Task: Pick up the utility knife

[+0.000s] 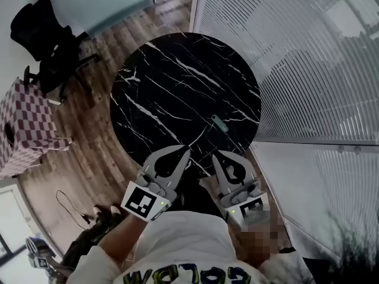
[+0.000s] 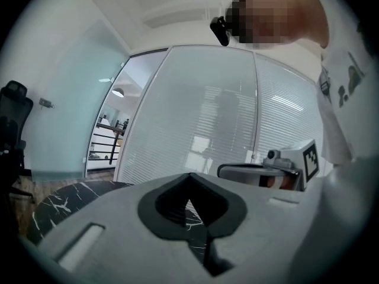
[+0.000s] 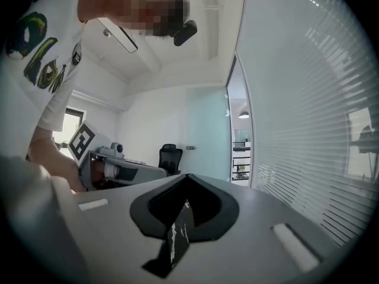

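Near the lower centre of the head view, both tongs hang side by side over the near edge of the round black marble table (image 1: 172,87). The left gripper (image 1: 186,152) has its jaws brought together, tips meeting, with nothing between them. Its own view shows only a sliver of the marble through the gap behind the tips. The right gripper (image 1: 216,157) is likewise fully closed and empty.

The utility knife (image 1: 220,123), a small pale grey-green bar, lies flat on the marble right of centre in the frame. It sits just above the right gripper's tips and clear of both tools.

By my reading the task is at the approach step, and no grasp is begun. The right gripper is the nearer one. Its next move calls for spreading the jaws, lowering them to either side of the slim handle and across its length, then closing. A low, flat object on hard, smooth stone may slide away from the pads.
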A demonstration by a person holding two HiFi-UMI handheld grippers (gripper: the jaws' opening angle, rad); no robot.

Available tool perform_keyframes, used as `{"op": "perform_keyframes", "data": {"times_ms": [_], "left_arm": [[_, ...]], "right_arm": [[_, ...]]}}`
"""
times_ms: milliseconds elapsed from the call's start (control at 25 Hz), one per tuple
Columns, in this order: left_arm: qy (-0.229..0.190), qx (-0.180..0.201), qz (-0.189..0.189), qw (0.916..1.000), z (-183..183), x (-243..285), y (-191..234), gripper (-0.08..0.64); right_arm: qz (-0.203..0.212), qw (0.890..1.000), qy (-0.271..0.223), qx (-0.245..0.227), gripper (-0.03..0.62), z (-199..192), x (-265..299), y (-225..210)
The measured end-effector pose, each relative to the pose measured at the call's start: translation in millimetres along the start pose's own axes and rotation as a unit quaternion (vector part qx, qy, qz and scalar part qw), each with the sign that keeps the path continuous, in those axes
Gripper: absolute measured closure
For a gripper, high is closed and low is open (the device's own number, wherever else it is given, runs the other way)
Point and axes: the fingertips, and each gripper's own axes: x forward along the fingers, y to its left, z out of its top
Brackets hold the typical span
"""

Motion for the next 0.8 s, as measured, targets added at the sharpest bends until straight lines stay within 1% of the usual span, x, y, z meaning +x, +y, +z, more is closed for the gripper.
{"op": "perform_keyframes", "data": {"times_ms": [80,120,360,480,600,720,800], "left_arm": [[0.004,-0.003,-0.008,1.0,-15.1,18.2,5.9,0.558],[0.005,-0.005,-0.012,0.9999,-21.6,26.5,7.8,0.558],[0.023,-0.027,-0.028,0.999,-71.2,66.2,18.0,0.558],[0.035,-0.028,-0.025,0.9987,-99.8,81.9,28.3,0.558],[0.045,-0.029,-0.021,0.9984,-129.5,96.7,41.3,0.558],[0.05,-0.04,-0.017,0.9978,-158.9,106.0,52.7,0.558],[0.058,-0.045,-0.015,0.9972,-176.5,111.0,58.9,0.558]], "right_arm": [[-0.003,1.0,0.01,0.003,0.578,-20.0,4.7,-17.9],[-0.006,1.0,0.017,0.006,0.559,-30.3,6.4,-26.2],[-0.024,0.998,0.06,0.016,0.537,-99.7,13.3,-71.9],[-0.026,0.996,0.082,0.016,0.525,-136.2,20.4,-91.1],[-0.03,0.995,0.098,0.017,0.491,-172.6,30.1,-109.6],[-0.03,0.992,0.121,0.018,0.479,-211.4,36.8,-124.0],[-0.035,0.989,0.141,0.025,0.458,-238.4,40.4,-133.2]]}}
